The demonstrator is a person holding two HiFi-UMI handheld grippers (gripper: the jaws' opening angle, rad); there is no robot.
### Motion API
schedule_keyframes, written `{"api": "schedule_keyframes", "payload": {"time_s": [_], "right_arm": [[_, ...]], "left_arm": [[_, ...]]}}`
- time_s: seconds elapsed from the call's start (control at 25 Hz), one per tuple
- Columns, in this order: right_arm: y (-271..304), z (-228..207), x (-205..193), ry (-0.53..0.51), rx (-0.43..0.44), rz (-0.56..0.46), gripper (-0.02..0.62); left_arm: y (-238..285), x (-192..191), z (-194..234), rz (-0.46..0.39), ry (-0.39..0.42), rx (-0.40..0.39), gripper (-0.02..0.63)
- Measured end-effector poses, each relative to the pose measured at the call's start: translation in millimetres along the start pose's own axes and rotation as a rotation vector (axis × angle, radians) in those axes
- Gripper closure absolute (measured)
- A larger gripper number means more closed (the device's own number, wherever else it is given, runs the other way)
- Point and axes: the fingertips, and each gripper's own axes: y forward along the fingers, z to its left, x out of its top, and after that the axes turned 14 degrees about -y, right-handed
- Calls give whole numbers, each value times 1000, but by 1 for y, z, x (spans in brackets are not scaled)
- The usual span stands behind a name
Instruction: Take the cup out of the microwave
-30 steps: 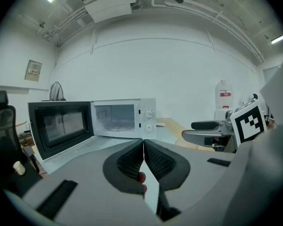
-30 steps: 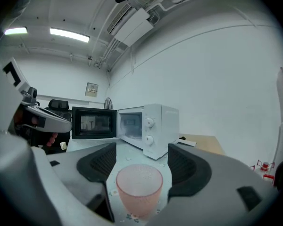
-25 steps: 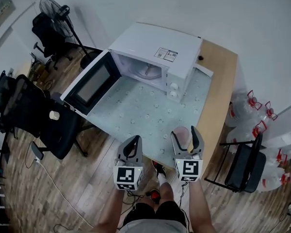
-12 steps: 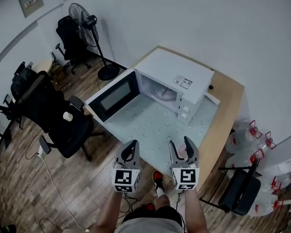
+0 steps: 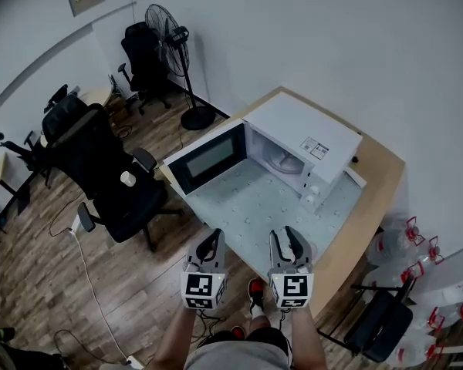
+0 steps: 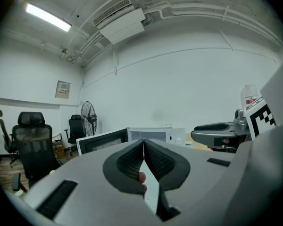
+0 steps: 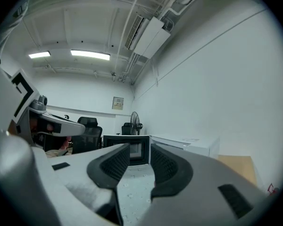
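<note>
- The microwave (image 5: 305,141) sits toward the far side of the table (image 5: 378,199). Its door (image 5: 208,158) is swung wide open to the left, and the cavity looks empty to me: just the glass turntable (image 5: 282,159), no cup on it.
- The cup (image 5: 307,247): I'm fairly sure it's the pale pinkish thing at the near edge of the table, over toward the near right corner. In the head view it's mostly tucked behind the right gripper (image 5: 285,237). It's too small and too covered to tell whether it's upright or which way any handle or long side points.
- This is the relation that matters. The cup lies just beside that gripper, on its right and lower down, not between the jaws. The right gripper view looks level across the dotted mat (image 5: 255,206) straight at the open microwave, and no cup shows in it.
- Right gripper: the jaws are partway apart and have just been closing. Nothing is between them, only mat showing through the gap.
- Left gripper (image 5: 211,241): the pads meet at the tips and it's holding nothing. It hangs just off the near edge of the table, on the far side of the right gripper from the cup, so the right hand is clearly the nearer one.
- My read is that the cup is already out and parked on the table, so the job looks basically finished. If it needed grabbing again, the right gripper would have to spread wider, drop lower and shift right.
</note>
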Motion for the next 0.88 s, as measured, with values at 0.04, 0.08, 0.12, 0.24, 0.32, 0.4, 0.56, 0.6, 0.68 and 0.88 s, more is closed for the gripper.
{"api": "schedule_keyframes", "payload": {"time_s": [0.04, 0.08, 0.12, 0.24, 0.32, 0.4, 0.56, 0.6, 0.68, 0.88], "right_arm": [[1, 1, 2, -3, 4, -1, 456], [2, 3, 4, -6, 6, -2, 470], [2, 4, 6, -9, 5, 0, 479], [0, 5, 6, -18, -5, 12, 542], [-1, 6, 5, -21, -6, 17, 574], [-2, 7, 4, -23, -2, 20, 575], [-2, 8, 5, -23, 12, 20, 577], [-2, 8, 5, -25, 14, 18, 577], [-2, 8, 6, -29, 13, 11, 577], [-2, 6, 9, -28, 11, 3, 577]], "left_arm": [[-2, 0, 1, -1, 0, 5, 581], [-3, 1, 2, -2, 2, 10, 581], [-5, 1, 3, -3, 4, 14, 581], [-8, -2, 3, -2, 2, 18, 581], [-9, -4, 3, 3, -2, 18, 581], [-9, -5, 2, 5, -2, 16, 581], [-10, -3, 1, 6, -3, 17, 581], [-10, -3, 1, 5, -2, 16, 581], [-10, -3, 0, 4, 0, 15, 581], [-9, -2, -2, 4, 2, 9, 581]]}}
